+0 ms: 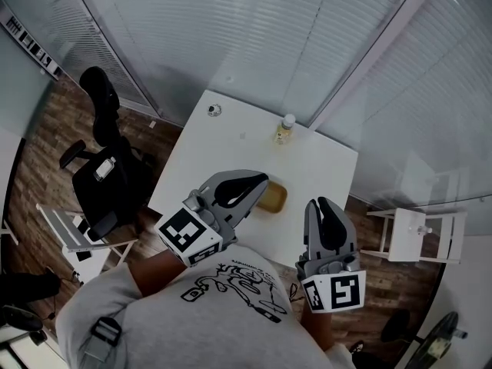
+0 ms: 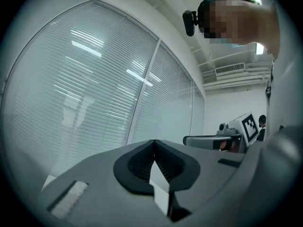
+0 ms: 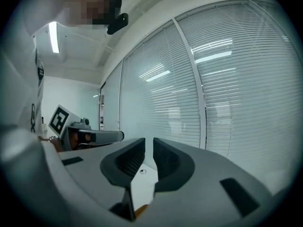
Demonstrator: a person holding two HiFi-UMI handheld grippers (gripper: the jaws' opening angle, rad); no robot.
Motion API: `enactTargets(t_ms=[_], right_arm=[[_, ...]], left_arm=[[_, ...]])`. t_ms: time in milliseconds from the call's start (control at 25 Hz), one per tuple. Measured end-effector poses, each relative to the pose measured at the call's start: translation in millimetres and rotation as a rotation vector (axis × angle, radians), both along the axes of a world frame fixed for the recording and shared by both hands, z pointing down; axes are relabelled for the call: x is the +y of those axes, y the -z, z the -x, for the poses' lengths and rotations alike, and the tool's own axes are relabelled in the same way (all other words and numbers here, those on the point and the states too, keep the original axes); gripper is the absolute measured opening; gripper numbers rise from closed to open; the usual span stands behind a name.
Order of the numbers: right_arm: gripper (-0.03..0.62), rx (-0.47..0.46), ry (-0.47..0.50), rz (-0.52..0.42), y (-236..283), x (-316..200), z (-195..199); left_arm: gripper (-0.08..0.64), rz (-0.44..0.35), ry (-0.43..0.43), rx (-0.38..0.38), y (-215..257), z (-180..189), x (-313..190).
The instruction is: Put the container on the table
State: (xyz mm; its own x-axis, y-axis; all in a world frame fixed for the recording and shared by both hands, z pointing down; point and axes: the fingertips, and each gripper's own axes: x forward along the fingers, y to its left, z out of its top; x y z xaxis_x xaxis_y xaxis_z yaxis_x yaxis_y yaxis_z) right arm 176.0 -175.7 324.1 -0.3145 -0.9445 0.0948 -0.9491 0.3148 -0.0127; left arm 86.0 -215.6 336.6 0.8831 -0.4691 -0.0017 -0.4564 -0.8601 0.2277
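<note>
As the container (image 1: pixel 272 197) is seen on the table (image 1: pixel 231 141), at its 6 o'clock edge, placement is judged done.
The left gripper (image 1: pixel 260 181) is held shut, the right gripper (image 1: pixel 321 204) barely parted, both empty; only withdrawal is called for.

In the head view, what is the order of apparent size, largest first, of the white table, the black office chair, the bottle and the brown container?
1. white table
2. black office chair
3-4. brown container and bottle: unsure, since the left hand-held gripper hides part of the container.
</note>
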Motion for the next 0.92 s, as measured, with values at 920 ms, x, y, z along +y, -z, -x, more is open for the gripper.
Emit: enactTargets(t_ms=[920], right_arm=[[0.048, -0.001, -0.001, -0.003, 2.4, -5.7, -2.7]], left_arm=[[0.005, 0.04, 0.017, 0.018, -2.0, -1.7, -12.7]])
